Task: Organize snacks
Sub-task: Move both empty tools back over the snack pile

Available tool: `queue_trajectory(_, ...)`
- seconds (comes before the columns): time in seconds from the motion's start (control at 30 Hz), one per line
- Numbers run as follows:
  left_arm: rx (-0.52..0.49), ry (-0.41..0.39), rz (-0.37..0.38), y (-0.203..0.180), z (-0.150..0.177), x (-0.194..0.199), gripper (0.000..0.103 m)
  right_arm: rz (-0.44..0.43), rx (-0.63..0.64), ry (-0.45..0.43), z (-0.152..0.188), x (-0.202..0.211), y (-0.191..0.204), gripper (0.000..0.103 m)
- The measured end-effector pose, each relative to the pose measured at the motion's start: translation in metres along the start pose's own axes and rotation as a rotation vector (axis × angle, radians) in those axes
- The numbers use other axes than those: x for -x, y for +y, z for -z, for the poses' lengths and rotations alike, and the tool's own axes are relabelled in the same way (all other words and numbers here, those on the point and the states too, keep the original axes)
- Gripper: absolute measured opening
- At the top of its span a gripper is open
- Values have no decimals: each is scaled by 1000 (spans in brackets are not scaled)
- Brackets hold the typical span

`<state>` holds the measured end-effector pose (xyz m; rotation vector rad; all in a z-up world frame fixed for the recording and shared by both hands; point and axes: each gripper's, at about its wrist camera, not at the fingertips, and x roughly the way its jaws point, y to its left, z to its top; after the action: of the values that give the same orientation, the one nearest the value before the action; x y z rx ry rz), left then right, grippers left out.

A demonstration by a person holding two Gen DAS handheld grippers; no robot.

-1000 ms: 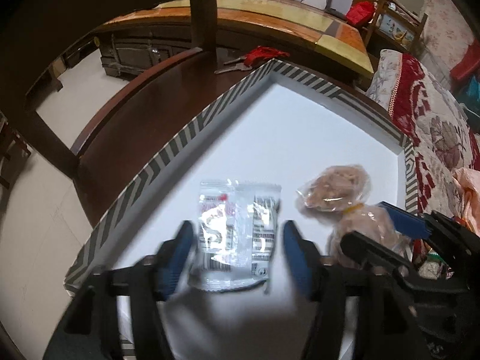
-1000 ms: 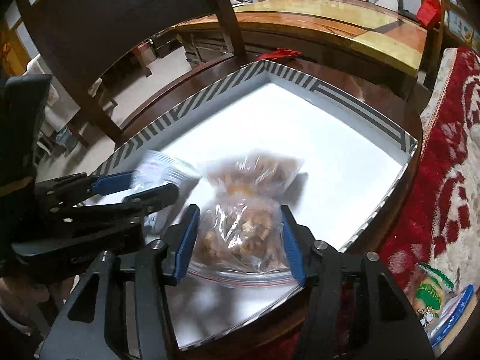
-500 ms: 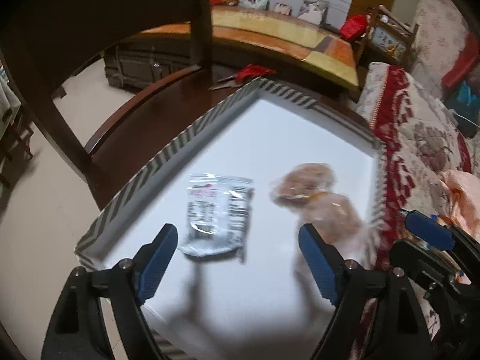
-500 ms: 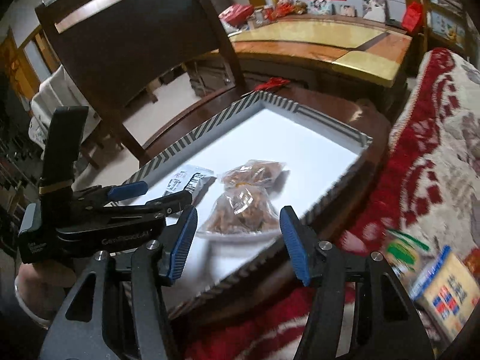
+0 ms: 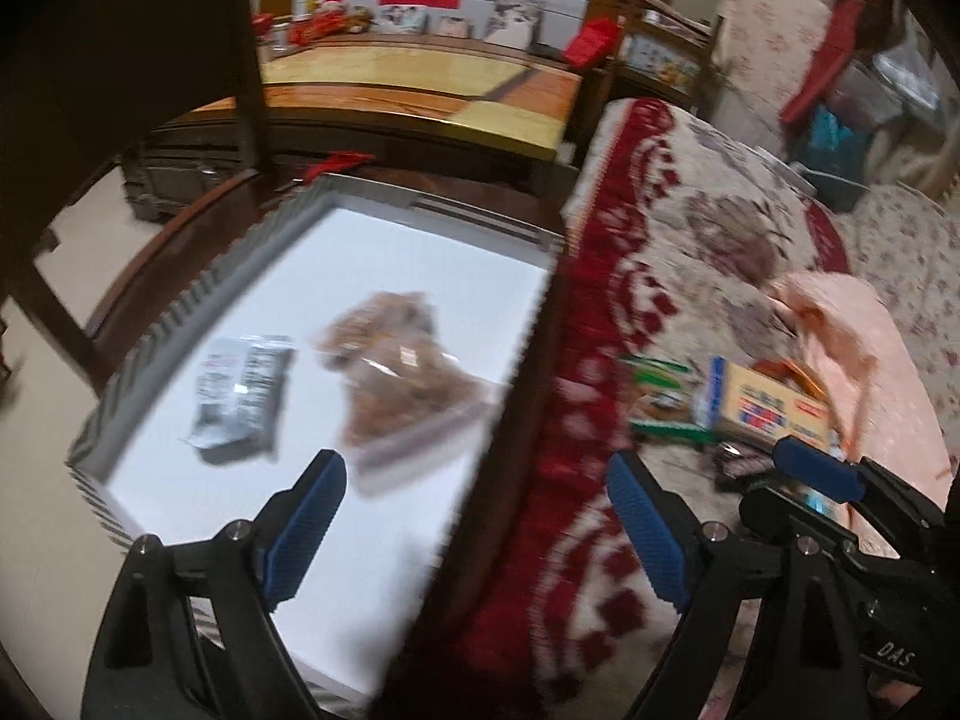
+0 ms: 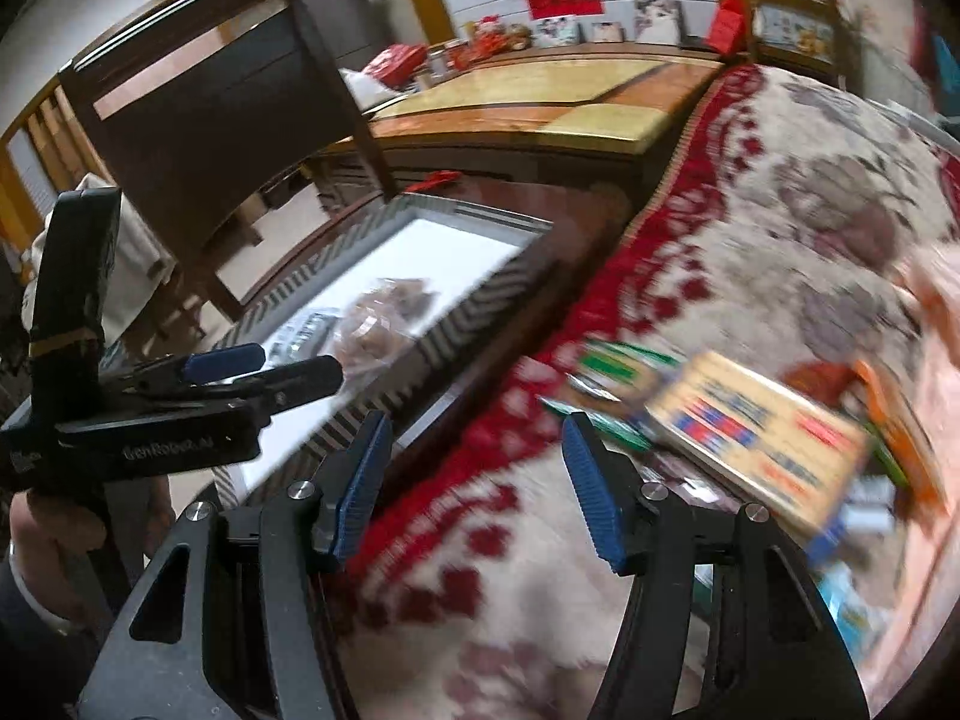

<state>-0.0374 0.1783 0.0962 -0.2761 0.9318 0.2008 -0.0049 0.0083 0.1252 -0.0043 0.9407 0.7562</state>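
While the left gripper [image 5: 474,516] is widening its jaws with nothing between them, the right gripper [image 6: 474,480] is hanging spread and empty over the red-patterned blanket [image 6: 750,192]. A silver packet [image 5: 240,390] and two bags of brown snacks [image 5: 402,360] are lying in the white tray [image 5: 180,312]; a yellow box [image 6: 756,438] is sitting on the blanket.

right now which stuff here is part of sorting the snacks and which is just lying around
Part of the job:
- tray
- grey packet in the tray
- brown snack bags in the tray
- yellow box on the blanket
- green packet on the blanket

Just lying about:
- chair
- long table
- red scissors
- flowered blanket
- pink cloth
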Motion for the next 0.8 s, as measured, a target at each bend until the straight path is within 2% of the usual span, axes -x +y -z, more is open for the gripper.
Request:
queue_trajectory(0.23, -60, 39, 43, -37, 12, -7, 91, 83, -55, 10, 36, 29, -43, 59)
queue_trajectory(0.4, -86, 58, 43, -54, 12, -14, 91, 95, -122, 19, 59, 40, -69, 59)
queue_trajectory(0.8, -129, 105, 55, -88, 12, -35, 91, 126, -192, 13, 78, 52, -106, 59)
